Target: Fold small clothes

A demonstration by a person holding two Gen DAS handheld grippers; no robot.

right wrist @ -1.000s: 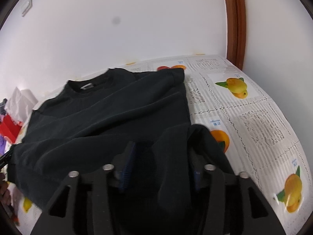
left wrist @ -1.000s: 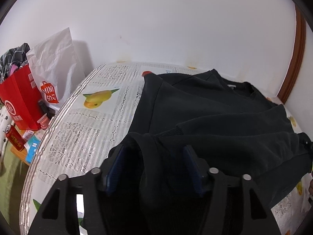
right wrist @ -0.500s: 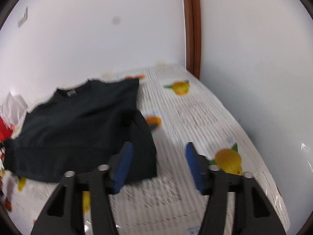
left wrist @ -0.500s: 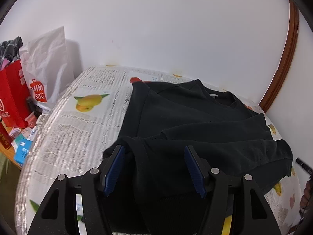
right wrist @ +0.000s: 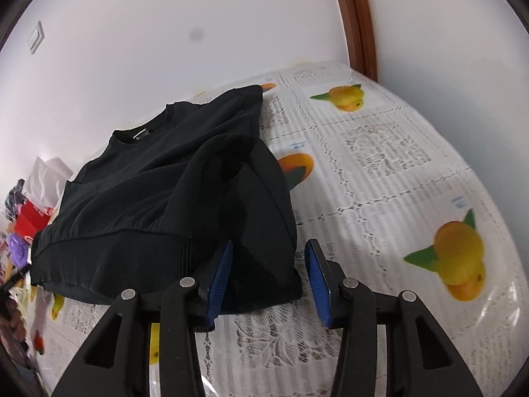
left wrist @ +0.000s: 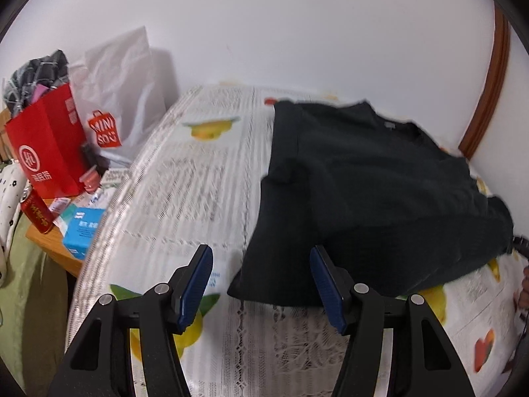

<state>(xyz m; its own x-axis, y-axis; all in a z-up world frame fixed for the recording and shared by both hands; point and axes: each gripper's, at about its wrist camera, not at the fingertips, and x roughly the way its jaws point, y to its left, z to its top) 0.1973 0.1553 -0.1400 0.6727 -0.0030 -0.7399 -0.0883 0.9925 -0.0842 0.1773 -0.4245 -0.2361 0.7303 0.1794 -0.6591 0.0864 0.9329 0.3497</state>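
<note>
A black sweatshirt [left wrist: 363, 182] lies on the fruit-print tablecloth [left wrist: 198, 198], its lower part folded up over the body. My left gripper [left wrist: 261, 284] stands open low over the table, and the sweatshirt's near left corner lies between its blue pads without being pinched. In the right wrist view the sweatshirt [right wrist: 165, 182] shows its ribbed hem and a bulged near right corner. My right gripper [right wrist: 269, 278] stands open around that corner: the left pad is against the cloth, while a gap shows at the right pad.
Beside the table's left edge stand a red paper bag [left wrist: 49, 152], a white shopping bag [left wrist: 122, 99], a blue box [left wrist: 82, 228] and a red can [left wrist: 36, 211]. White walls close the back, with a brown door frame [right wrist: 357, 23] at the far right. Bare tablecloth [right wrist: 380, 182] stretches right of the sweatshirt.
Both grippers have let go of the hem they carried and drawn back. The left moved left to the near corner. The right swung off to the right, then came back around the corner.
</note>
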